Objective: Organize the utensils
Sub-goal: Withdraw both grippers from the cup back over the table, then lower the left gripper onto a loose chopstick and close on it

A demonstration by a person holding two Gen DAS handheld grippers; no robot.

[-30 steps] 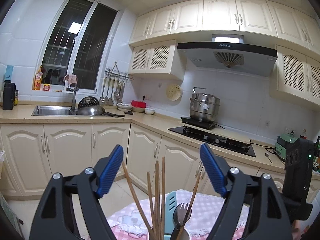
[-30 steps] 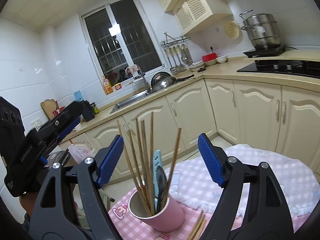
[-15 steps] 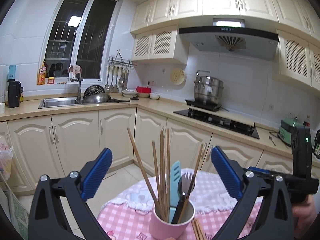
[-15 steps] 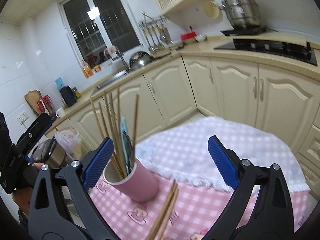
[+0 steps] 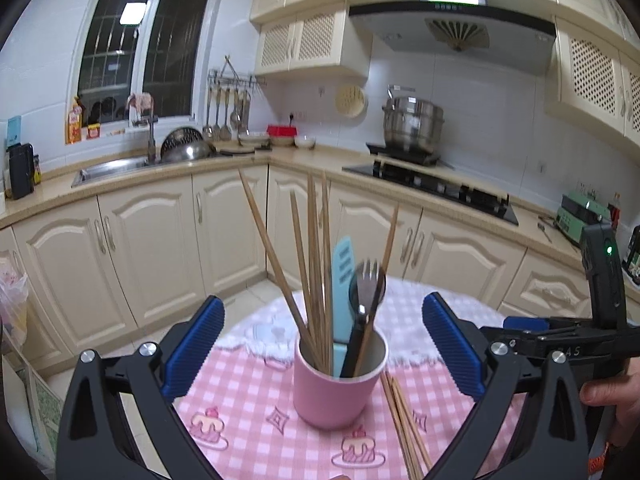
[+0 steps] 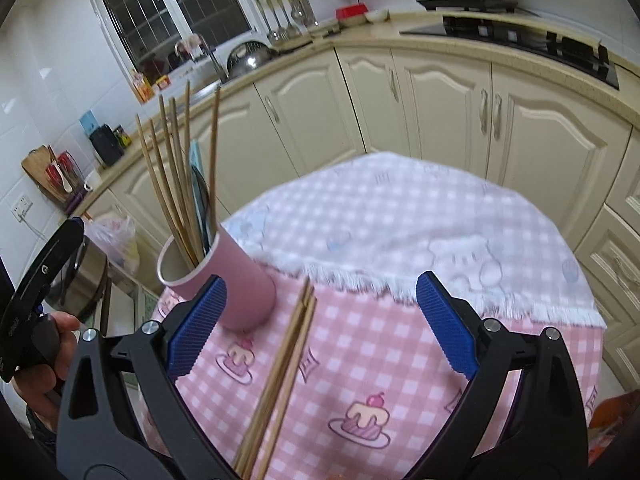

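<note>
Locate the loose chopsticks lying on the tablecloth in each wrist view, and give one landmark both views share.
Left wrist view: the loose chopsticks lie lower centre-right, just right of the pink cup, running toward the bottom edge.
Right wrist view: the loose chopsticks lie lower centre, between the open jaws, running from beside the pink cup down to the bottom edge.
Shared landmark: the pink cup.

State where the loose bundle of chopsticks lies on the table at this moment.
The loose chopsticks lie flat on the pink checked tablecloth, just right of the pink cup in both wrist views, between the right gripper's open jaws.
</note>
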